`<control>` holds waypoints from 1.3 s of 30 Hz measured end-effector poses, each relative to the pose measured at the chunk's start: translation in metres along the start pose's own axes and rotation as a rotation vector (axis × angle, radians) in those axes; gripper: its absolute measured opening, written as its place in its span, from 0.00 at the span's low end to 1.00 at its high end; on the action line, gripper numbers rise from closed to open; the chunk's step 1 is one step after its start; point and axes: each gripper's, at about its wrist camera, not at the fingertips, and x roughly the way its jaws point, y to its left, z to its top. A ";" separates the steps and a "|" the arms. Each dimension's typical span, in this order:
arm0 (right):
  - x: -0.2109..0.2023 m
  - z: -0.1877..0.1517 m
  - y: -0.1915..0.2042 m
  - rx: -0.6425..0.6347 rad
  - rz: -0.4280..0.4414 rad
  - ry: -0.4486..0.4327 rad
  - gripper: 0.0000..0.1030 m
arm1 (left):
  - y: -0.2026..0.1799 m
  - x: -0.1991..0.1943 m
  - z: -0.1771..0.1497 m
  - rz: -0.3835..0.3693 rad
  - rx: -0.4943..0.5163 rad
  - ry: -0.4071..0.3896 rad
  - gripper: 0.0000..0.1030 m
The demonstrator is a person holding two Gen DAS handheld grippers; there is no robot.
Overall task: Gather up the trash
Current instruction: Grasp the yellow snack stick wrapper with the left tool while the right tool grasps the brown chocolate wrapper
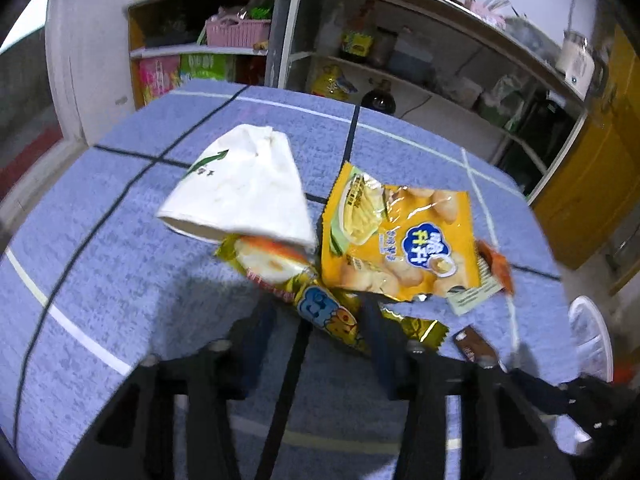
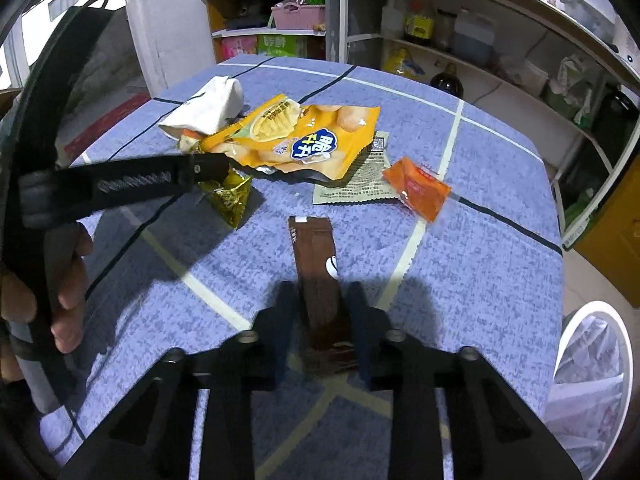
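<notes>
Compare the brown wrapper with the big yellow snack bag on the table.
The brown wrapper is narrow, dark and nearly plain; the yellow snack bag is wide, bright and printed with food pictures. The brown wrapper lies alone between the right gripper's fingers; the yellow snack bag overlaps other litter. Both lie on the blue tablecloth.

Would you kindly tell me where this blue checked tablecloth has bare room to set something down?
Free: the blue checked tablecloth right of the brown wrapper, below the orange sachet. Crowded: around the yellow snack bag and crushed white paper cup.
</notes>
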 end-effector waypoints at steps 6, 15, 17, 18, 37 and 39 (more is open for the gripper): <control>-0.008 -0.008 -0.003 0.008 -0.007 -0.006 0.19 | 0.010 -0.005 -0.002 -0.027 -0.009 0.012 0.04; -0.047 -0.024 -0.020 0.057 -0.014 -0.080 0.19 | 0.009 -0.054 -0.019 -0.139 0.076 -0.073 0.02; -0.054 -0.029 -0.024 0.065 -0.026 -0.090 0.19 | 0.002 -0.061 -0.023 -0.173 0.102 -0.079 0.02; -0.057 -0.030 -0.025 0.070 -0.029 -0.095 0.19 | -0.003 -0.065 -0.026 -0.190 0.120 -0.083 0.02; -0.120 -0.093 -0.122 0.284 -0.180 -0.149 0.19 | -0.158 -0.079 -0.044 -0.471 0.383 -0.055 0.02; -0.127 -0.102 -0.135 0.311 -0.207 -0.156 0.19 | -0.177 -0.076 -0.050 -0.485 0.419 -0.043 0.02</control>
